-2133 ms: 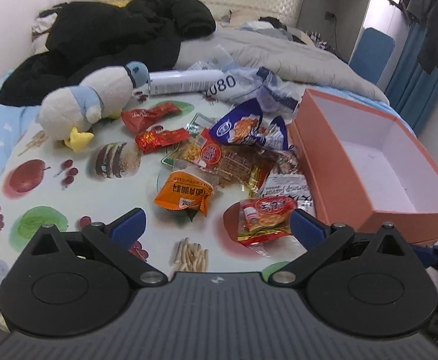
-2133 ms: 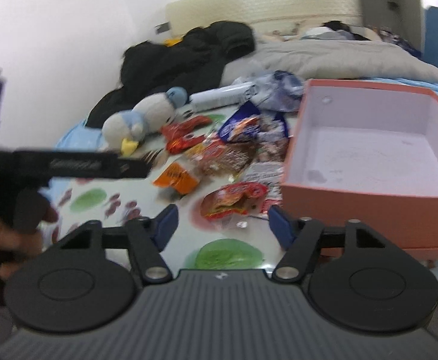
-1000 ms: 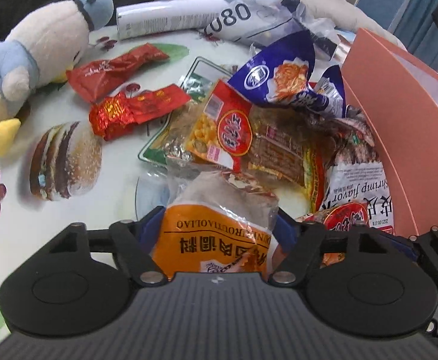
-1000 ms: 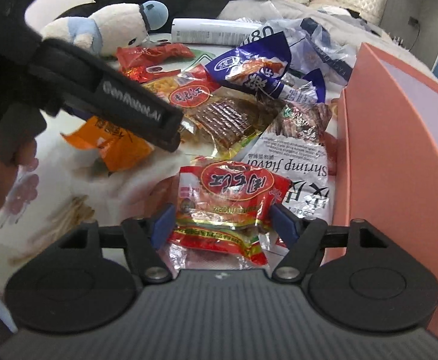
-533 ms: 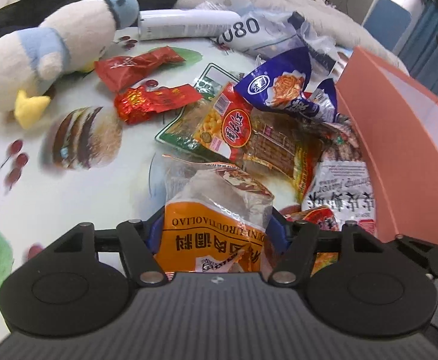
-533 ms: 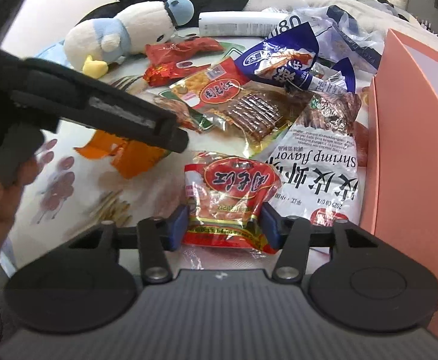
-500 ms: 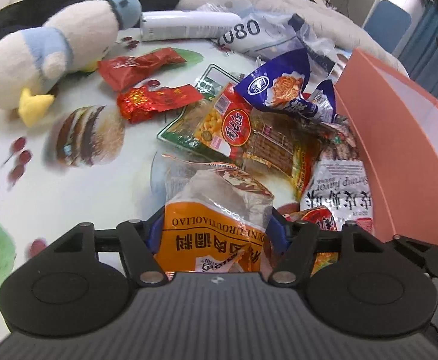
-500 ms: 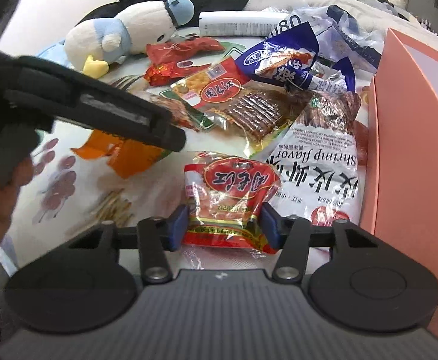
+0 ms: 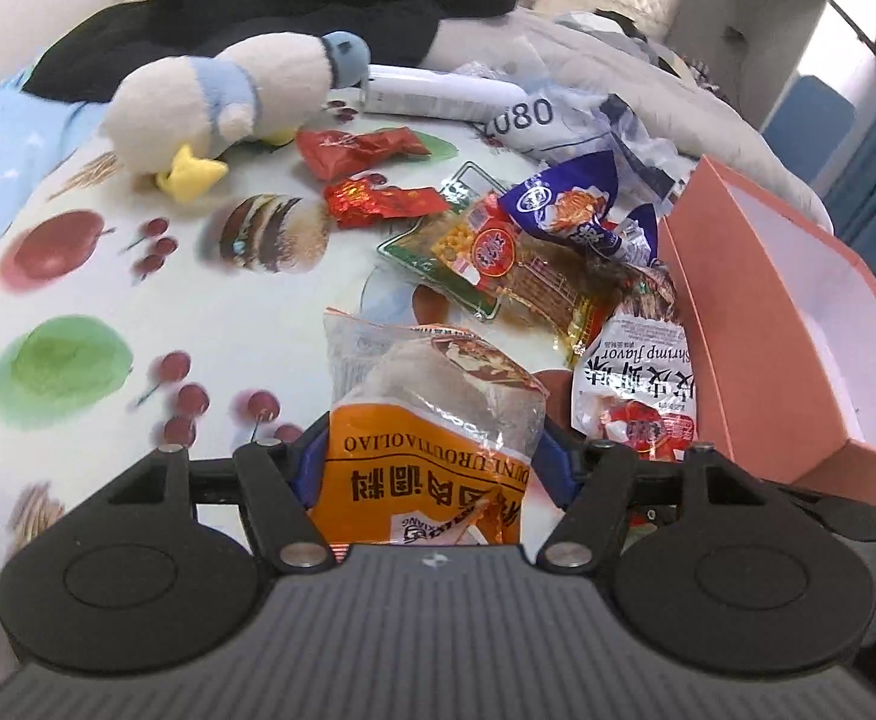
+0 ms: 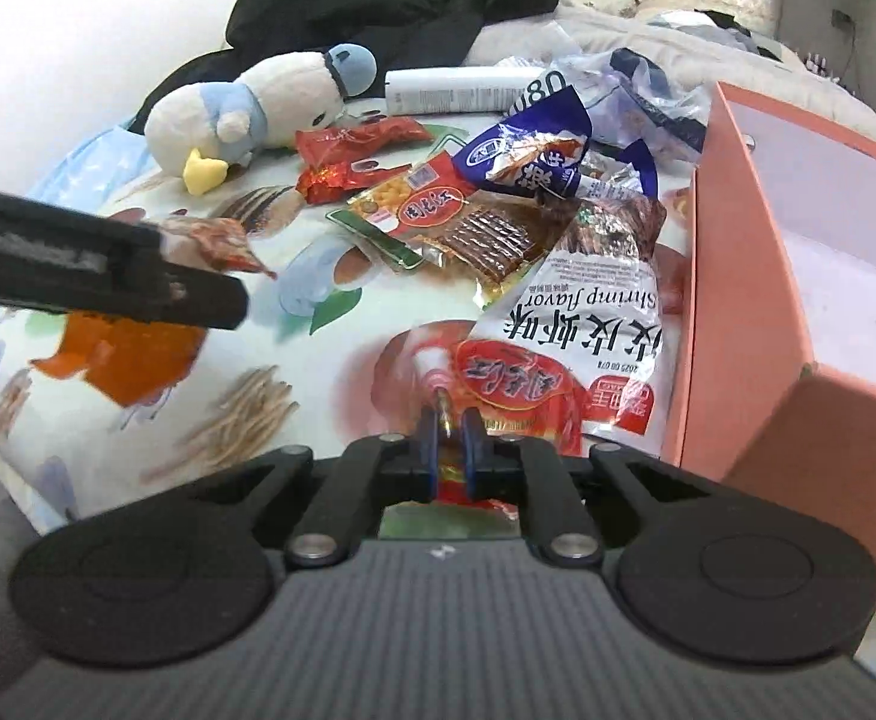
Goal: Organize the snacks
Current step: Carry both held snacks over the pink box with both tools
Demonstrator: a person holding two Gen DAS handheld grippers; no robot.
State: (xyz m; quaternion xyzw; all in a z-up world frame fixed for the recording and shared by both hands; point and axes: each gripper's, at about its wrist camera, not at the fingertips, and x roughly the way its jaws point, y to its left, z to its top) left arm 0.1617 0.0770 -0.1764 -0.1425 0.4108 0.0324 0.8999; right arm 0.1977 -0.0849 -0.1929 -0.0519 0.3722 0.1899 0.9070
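Observation:
My left gripper [image 9: 432, 468] is shut on an orange snack packet [image 9: 432, 432] and holds it above the table; the packet also shows in the right wrist view [image 10: 120, 360]. My right gripper [image 10: 450, 450] is shut on the edge of a red snack packet [image 10: 516, 390], which lies over a white shrimp-flavor bag [image 10: 588, 312]. An open salmon-pink box [image 9: 798, 324] stands on the right; in the right wrist view [image 10: 738, 276] it is just right of my fingers. A pile of snacks [image 9: 522, 258] lies left of the box.
A plush penguin [image 9: 228, 102] lies at the back left beside a white tube [image 9: 438, 96] and two red packets [image 9: 378, 174]. A plastic bag [image 9: 588, 120] and dark clothes [image 9: 318, 6] lie behind. The table [image 9: 78, 300] has a fruit-print cover.
My right gripper has closed tight on the red packet's edge. My left gripper has lifted and pulled back with the orange packet.

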